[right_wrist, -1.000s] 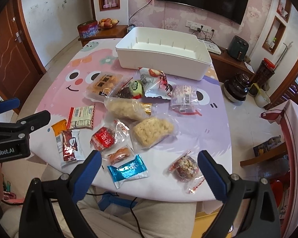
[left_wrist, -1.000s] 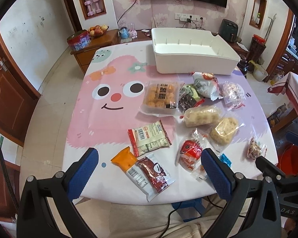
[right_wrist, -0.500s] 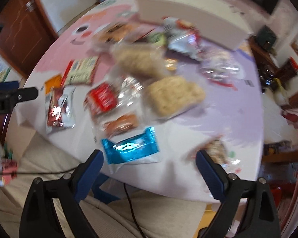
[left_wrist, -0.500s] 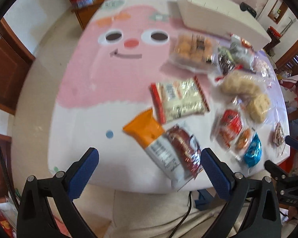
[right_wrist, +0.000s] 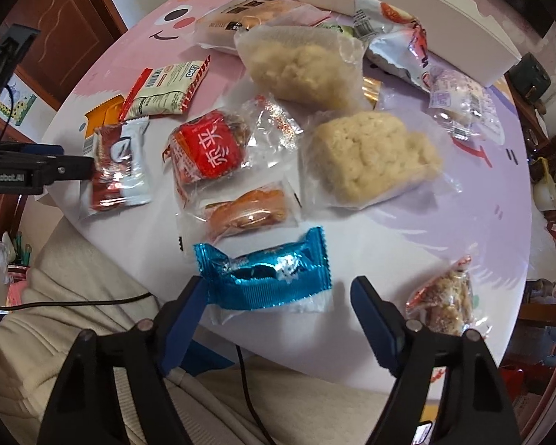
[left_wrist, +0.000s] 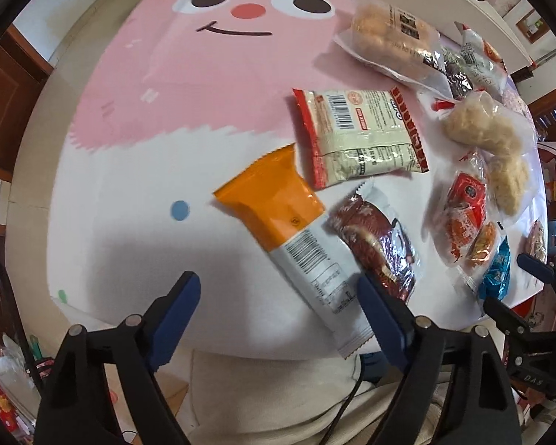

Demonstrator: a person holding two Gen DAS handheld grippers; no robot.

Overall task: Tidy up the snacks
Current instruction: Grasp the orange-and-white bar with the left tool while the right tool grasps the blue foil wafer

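Several snack packets lie on the table with the pink cartoon-face cloth point(left_wrist: 189, 85). My left gripper point(left_wrist: 278, 293) is open, low over the near edge, its jaws either side of the white end of an orange-and-white packet point(left_wrist: 293, 233); a brown-red packet point(left_wrist: 378, 248) lies beside its right finger. My right gripper point(right_wrist: 278, 293) is open, just in front of a blue foil packet point(right_wrist: 267, 274). The white bin point(right_wrist: 407, 3) stands at the far side of the table.
Near the right gripper lie an orange pastry packet point(right_wrist: 248, 211), a red packet point(right_wrist: 211, 148), two pale rice-cake bags point(right_wrist: 367, 155) and a nut cluster packet point(right_wrist: 444, 300). A red-edged white packet point(left_wrist: 359, 133) lies beyond the left gripper. My lap is below the table edge.
Both grippers have dropped and moved in close to the near table edge. The left now straddles the orange-and-white packet; the right has closed in on the blue packet. Both stay open.
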